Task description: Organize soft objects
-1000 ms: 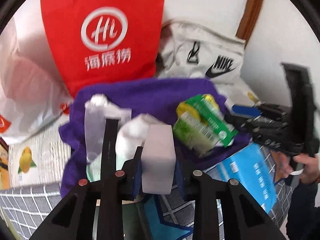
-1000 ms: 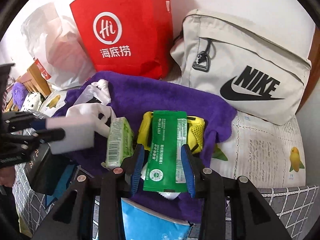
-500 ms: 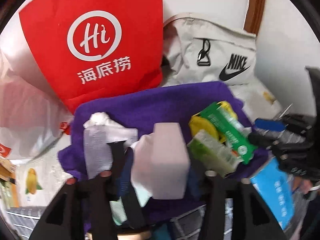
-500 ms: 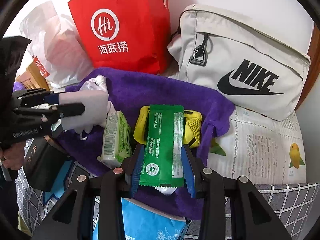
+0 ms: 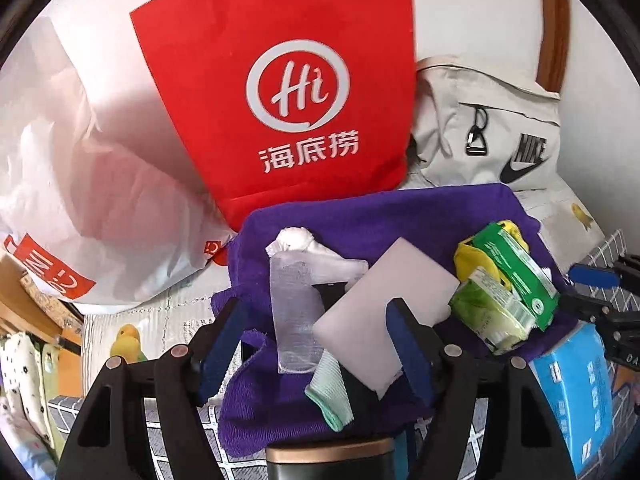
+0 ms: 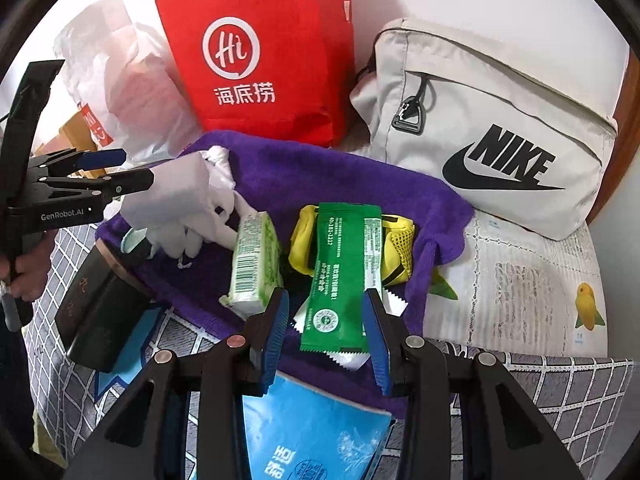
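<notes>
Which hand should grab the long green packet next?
The right. The right gripper already has its blue pads on either side of the green packet lying on the purple towel. The left gripper is opening around the white sponge block.

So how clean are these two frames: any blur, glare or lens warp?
Left wrist view: strong fisheye bending, dark corners, red bag sharp, white plastic bag bright and washed out. Right wrist view: same warp, Nike bag crisp, no motion blur.

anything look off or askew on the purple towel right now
The white sponge block sits tilted between the left tongs, whose jaws are opening, propped on the white glove rather than flat on the purple towel.
</notes>
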